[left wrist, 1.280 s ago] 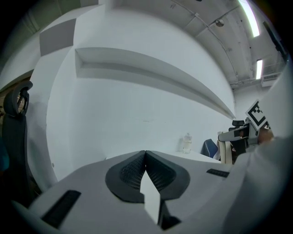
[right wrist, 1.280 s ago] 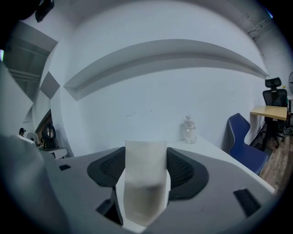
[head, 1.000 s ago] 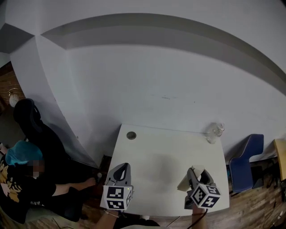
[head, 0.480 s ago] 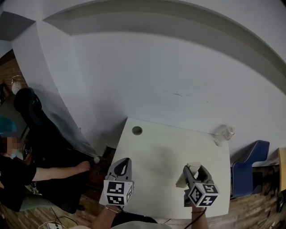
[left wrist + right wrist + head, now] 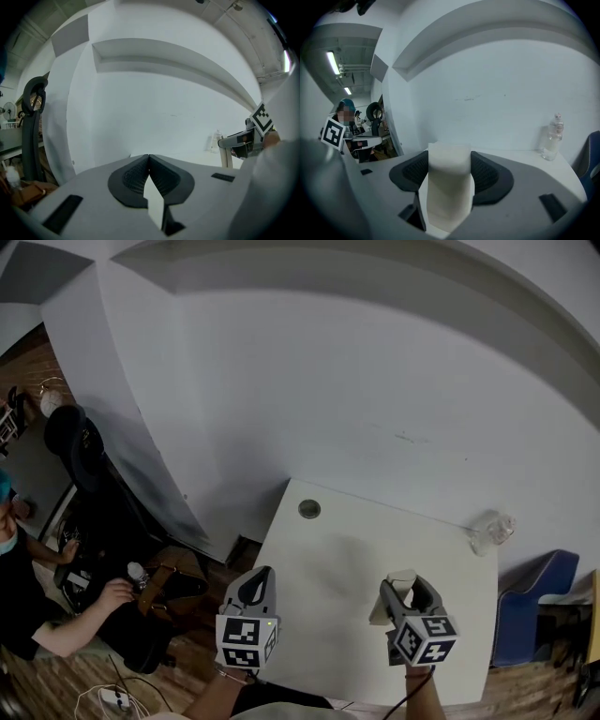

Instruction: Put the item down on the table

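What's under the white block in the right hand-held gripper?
The white table lies below the white block; whether they touch is hidden by the right hand-held gripper.

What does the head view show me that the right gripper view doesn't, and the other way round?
Only the head view shows the round hole near the far left corner of the white table, and that table's whole outline. Only the right gripper view shows the ceiling strip lights and the ribbed pads clamping the white block. Both show the right hand-held gripper, the block it holds and the plastic bottle.
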Demonstrator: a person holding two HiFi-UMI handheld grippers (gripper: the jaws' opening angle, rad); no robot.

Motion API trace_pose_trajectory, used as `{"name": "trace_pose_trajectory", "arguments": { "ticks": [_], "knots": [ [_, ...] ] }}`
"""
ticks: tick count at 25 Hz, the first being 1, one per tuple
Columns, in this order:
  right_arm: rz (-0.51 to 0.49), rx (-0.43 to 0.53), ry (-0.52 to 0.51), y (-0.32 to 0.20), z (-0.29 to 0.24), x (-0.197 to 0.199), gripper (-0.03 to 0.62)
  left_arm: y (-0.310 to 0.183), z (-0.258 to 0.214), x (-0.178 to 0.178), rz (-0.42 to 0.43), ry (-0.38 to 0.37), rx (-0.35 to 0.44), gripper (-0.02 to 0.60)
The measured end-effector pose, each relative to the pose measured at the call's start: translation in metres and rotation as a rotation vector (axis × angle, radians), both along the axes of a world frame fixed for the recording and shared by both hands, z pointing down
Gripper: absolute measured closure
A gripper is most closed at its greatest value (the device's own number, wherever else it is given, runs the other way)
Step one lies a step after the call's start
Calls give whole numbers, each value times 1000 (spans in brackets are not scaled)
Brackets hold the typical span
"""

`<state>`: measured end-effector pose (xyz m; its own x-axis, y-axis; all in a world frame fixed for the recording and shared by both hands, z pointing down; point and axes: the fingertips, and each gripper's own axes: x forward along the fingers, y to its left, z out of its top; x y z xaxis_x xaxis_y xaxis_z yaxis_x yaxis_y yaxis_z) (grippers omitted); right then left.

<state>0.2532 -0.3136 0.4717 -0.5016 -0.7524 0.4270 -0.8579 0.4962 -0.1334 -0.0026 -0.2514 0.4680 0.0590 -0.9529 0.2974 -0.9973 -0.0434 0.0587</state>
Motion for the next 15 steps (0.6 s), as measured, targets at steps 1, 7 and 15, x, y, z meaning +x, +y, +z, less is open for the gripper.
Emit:
{"name": "trace_pose_trajectory", "arguments": {
  "ticks": [1,7,15],
  "knots": [
    [-17,2,8,-3,1,-5,298,1,2,-4,-9,1,-3,565],
    [-141,36,64,-25,0,-41,298,7,12,-28,-73,2,-18,565],
    [-298,73,151,-49,1,-92,298,10,26,-63,-137,-6,-38,565]
  ]
}}
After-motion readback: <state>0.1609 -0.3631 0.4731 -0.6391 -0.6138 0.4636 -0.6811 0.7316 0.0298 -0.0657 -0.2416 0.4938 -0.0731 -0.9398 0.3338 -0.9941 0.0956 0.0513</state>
